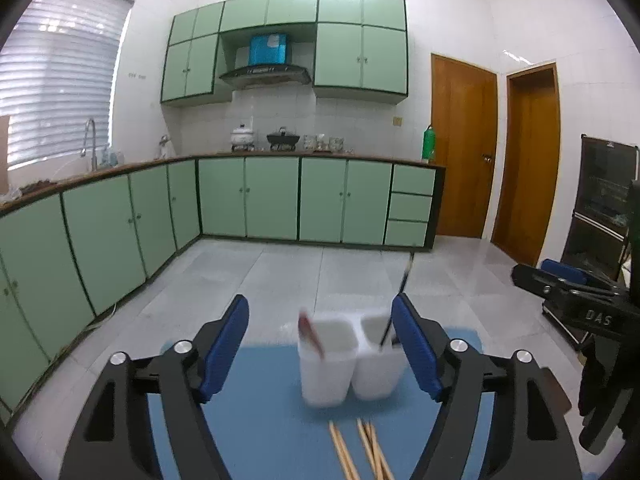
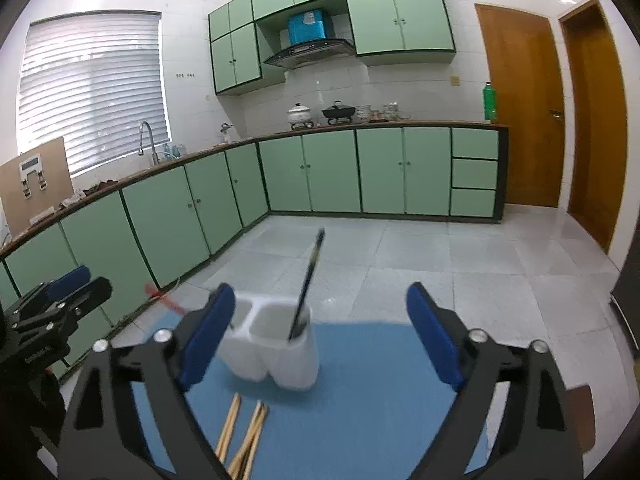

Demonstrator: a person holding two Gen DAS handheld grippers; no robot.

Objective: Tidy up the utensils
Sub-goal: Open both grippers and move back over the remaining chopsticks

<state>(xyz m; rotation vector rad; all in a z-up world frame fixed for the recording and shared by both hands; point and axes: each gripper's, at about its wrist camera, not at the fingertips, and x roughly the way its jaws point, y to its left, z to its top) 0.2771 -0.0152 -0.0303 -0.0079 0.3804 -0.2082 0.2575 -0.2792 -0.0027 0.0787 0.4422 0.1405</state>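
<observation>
A white two-compartment utensil holder [image 1: 348, 364] [image 2: 276, 350] stands on a blue mat [image 1: 260, 432] [image 2: 380, 380]. A red-handled utensil [image 1: 312, 334] leans in its left compartment. A thin black utensil [image 1: 396, 304] [image 2: 306, 284] stands in its right compartment. Several wooden chopsticks [image 1: 360, 452] [image 2: 244, 436] lie on the mat in front of the holder. My left gripper [image 1: 320, 344] is open and empty, raised just short of the holder. My right gripper [image 2: 320, 332] is open and empty, to the right of the holder. Each gripper shows at the edge of the other's view.
The mat lies on a table with a brown edge [image 2: 576, 400]. Beyond is a tiled floor, green kitchen cabinets [image 1: 272, 196], a counter with pots [image 2: 316, 114], and wooden doors [image 1: 464, 148]. A black rack [image 1: 604, 204] stands at the right.
</observation>
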